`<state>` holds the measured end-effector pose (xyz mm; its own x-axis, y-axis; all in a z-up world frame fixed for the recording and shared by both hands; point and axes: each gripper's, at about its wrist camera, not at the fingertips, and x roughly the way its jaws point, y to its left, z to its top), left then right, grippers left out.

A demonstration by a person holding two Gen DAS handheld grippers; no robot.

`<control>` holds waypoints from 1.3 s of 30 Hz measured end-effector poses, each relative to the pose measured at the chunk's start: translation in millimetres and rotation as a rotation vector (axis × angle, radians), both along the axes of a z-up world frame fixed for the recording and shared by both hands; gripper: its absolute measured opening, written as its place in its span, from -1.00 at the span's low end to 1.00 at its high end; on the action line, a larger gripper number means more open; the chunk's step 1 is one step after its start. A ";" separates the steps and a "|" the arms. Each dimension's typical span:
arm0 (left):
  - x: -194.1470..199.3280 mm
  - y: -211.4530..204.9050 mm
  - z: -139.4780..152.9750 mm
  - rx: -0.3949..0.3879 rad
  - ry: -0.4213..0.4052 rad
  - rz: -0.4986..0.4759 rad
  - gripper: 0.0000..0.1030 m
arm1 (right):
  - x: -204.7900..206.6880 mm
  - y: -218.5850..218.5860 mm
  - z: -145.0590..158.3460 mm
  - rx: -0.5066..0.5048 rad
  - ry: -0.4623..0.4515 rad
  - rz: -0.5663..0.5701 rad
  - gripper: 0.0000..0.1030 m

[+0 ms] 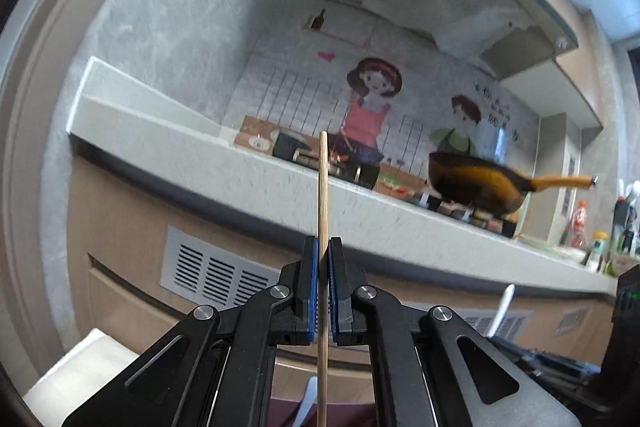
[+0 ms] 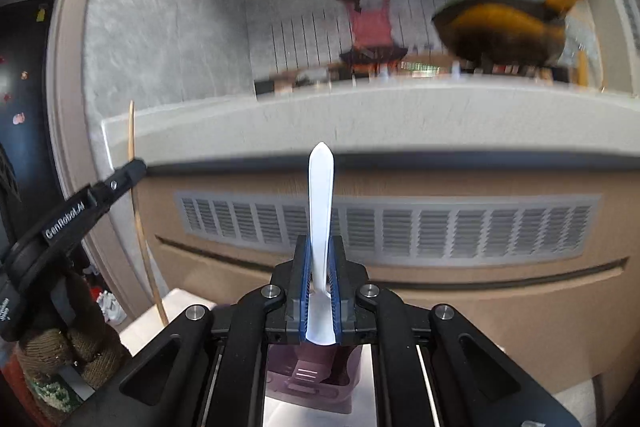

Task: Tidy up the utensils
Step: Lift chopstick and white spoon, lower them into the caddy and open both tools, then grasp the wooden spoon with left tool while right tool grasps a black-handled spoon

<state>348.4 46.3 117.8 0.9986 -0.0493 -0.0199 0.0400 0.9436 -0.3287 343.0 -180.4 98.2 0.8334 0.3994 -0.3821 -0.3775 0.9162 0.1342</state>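
Centre of the left wrist frame: left gripper pinched tight on a thin wooden chopstick, standing upright, top end over the counter edge, lower end running out the bottom of frame. Centre of the right wrist frame: right gripper clamped on a white plastic utensil, tapered tip up; which kind I can't tell. Below it, bottom centre, a mauve holder — probably where they go. Both look light and stiff; the stick is thin and smooth, likely to pivot in the pads, so I'd hold mid-shaft. Plastic may flex, grip low on the handle. Readable: "GenRobot.AI" on the left gripper at left of the right wrist frame; wall lettering too blurred.
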 end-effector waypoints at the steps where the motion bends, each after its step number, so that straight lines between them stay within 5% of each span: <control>1: 9.3 -1.8 -6.4 0.012 0.007 0.003 -0.91 | 5.4 1.9 -7.2 -0.002 0.016 0.006 -0.83; 12: 41.1 -9.1 -64.9 -0.001 0.096 -0.024 -0.87 | 36.8 10.4 -73.8 -0.023 0.138 0.007 -0.81; 14: 35.0 -6.5 -76.2 -0.009 0.141 -0.060 -0.73 | 36.0 6.7 -82.4 -0.010 0.193 0.020 -0.58; 15: 31.9 -5.3 -80.4 -0.006 0.167 -0.077 -0.51 | 33.3 2.5 -84.9 0.003 0.213 0.024 -0.40; 16: 27.5 -3.5 -83.4 0.002 0.193 -0.083 -0.34 | 29.5 -1.5 -86.5 0.010 0.223 0.017 -0.38; 22: -9.0 20.7 -76.1 -0.034 0.302 -0.054 -0.20 | -17.3 -16.4 -71.0 -0.060 0.191 -0.007 -0.38; 27: -60.6 22.0 -77.3 0.060 0.333 -0.089 0.04 | -56.2 -18.5 -65.4 -0.127 0.204 0.009 -0.38; 34: -106.0 20.6 -121.1 0.126 0.599 -0.163 0.05 | -97.2 -1.6 -117.8 -0.247 0.421 0.049 -0.38; 39: -130.7 10.0 -142.8 0.206 0.679 -0.179 0.05 | -115.7 8.4 -144.7 -0.313 0.475 0.057 -0.38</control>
